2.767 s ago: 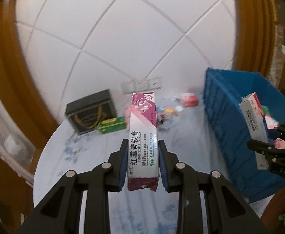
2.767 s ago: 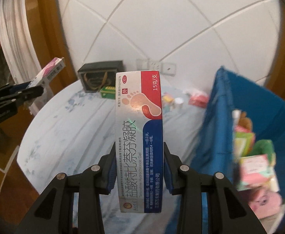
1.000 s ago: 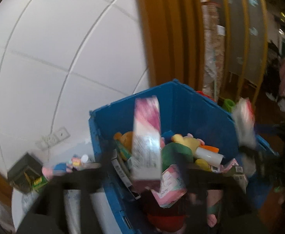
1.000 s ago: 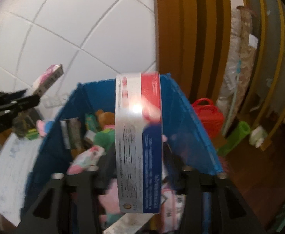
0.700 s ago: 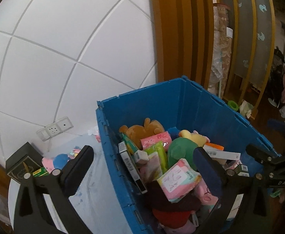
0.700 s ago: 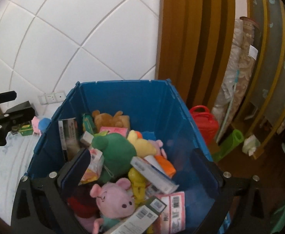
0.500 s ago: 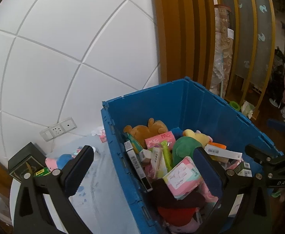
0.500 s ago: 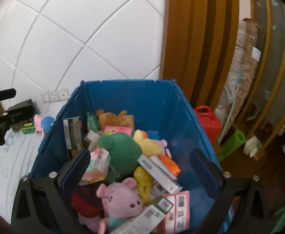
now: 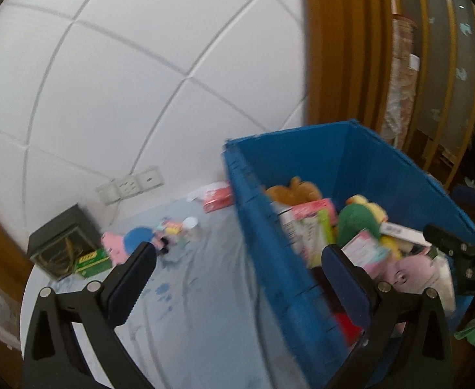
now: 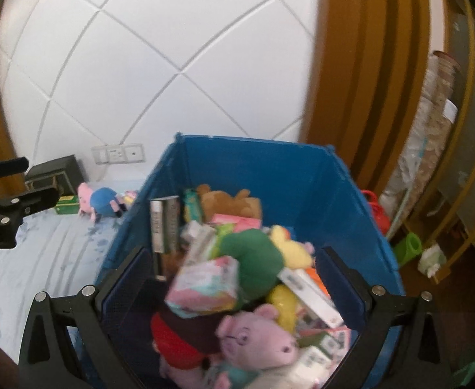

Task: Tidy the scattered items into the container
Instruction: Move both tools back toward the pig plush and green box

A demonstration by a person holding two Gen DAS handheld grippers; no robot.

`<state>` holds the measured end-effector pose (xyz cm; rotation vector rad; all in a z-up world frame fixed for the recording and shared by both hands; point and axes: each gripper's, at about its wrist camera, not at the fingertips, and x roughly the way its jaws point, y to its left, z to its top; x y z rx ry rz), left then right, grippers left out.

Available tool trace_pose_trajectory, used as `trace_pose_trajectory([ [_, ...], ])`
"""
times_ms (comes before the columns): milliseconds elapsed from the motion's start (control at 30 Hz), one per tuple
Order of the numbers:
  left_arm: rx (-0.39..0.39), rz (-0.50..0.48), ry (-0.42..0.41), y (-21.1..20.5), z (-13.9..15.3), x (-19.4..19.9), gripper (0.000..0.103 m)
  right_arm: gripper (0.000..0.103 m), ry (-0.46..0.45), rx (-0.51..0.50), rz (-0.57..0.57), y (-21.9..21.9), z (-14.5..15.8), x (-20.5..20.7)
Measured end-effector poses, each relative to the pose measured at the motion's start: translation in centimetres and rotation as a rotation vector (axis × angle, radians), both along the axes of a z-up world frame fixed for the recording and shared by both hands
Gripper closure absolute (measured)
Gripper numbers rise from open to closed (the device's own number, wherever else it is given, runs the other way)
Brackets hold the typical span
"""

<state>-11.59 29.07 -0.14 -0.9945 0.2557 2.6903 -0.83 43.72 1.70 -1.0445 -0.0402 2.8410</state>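
A blue plastic bin (image 9: 377, 162) (image 10: 270, 162) stands on the right of the table, full of plush toys and small boxes. My left gripper (image 9: 237, 278) is open and empty, above the bin's left wall. My right gripper (image 10: 234, 285) is open and empty over the bin's contents, above a pink pig plush (image 10: 257, 337). Scattered items lie on the table: a pink and blue plush (image 9: 124, 243) (image 10: 98, 199), a green box (image 9: 93, 261) (image 10: 65, 208), a red box (image 9: 216, 197) and small colourful pieces (image 9: 176, 228).
A black box (image 9: 59, 246) (image 10: 54, 170) stands at the table's back left by the white tiled wall. A wall socket strip (image 9: 130, 183) is behind the table. The table has a pale blue cloth (image 9: 185, 308). Wooden frames and a red bag (image 10: 375, 210) stand to the right.
Both grippers carried their boxes over the bin and opened; the boxes now lie in the bin. Since then both views have swung left, showing more of the table.
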Motion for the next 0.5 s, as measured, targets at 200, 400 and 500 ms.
trace_pose_trajectory([
  [200, 0.006, 0.107, -0.025, -8.2, -2.4, 0.5, 0.000, 0.000, -0.024, 0.007, 0.091, -6.2, -0.6, -2.7],
  [400, -0.017, 0.202, -0.043, -16.3, -4.9, 0.0, 0.000, 0.000, -0.029, 0.022, 0.171, -13.1, -1.3, -5.3],
  [500, -0.020, 0.245, -0.059, -20.3, -6.8, -0.9, 0.000, 0.000, -0.040, 0.034, 0.210, -16.8, -2.3, -6.9],
])
